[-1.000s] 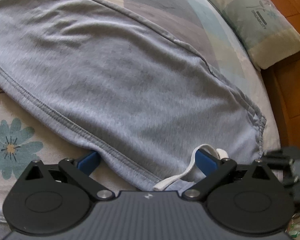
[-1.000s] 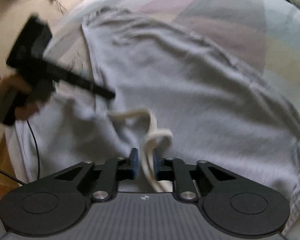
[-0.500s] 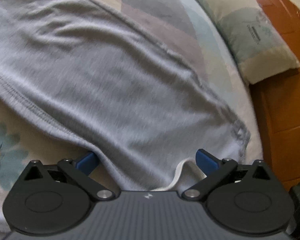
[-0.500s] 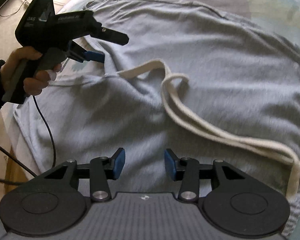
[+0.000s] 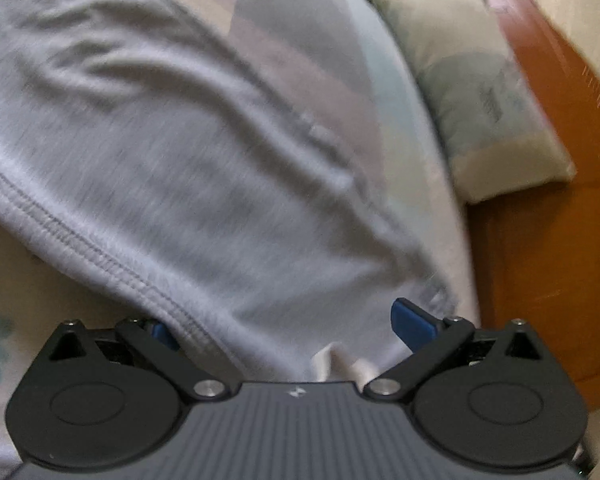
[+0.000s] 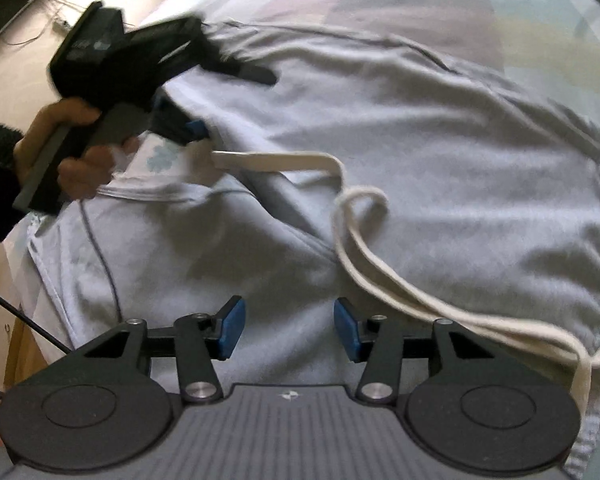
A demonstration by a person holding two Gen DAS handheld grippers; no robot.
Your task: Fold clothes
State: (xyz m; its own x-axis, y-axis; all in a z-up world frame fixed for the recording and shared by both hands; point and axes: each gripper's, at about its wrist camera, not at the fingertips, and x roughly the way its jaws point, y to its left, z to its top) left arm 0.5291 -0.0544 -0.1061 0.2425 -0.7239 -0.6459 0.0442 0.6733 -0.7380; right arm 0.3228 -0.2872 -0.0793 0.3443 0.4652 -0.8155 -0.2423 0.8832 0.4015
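Since a second earlier, both of my grippers had changed: the right gripper [image 6: 289, 330] had let go of the cord [image 6: 388, 276] it had been pinching and pulled back, and the left gripper [image 5: 288, 326] had pushed further in along the garment's edge, lifting it.

Grey and soft, the garment [image 6: 440, 152] lay spread over the bed [image 5: 308, 40], wrinkled, with the pillow [image 5: 480, 92] far right by the wooden frame. My right fingers stood open over the near cloth, holding nothing. My left fingers were spread wide in the left wrist view, with the seamed edge [image 5: 100, 256] running between them; the right wrist view showed that gripper at far left raising a flap of cloth so the floral sheet showed under it. Whether the fingers had begun to close on the cloth I could not tell from the blur.

I judged the step in hand to be taking hold of the edge for a fold. To do it well I wanted the left fingers to bite on the thick seam, not on thin single cloth, which would slip. The cord lay looped across the middle and trailed off at near right; it was best tucked flat or kept clear, lest it get dragged into the fold and bunch it. I meant the right fingers to take a matching point on the same edge, so both ends rose level and the cloth came over without twisting.
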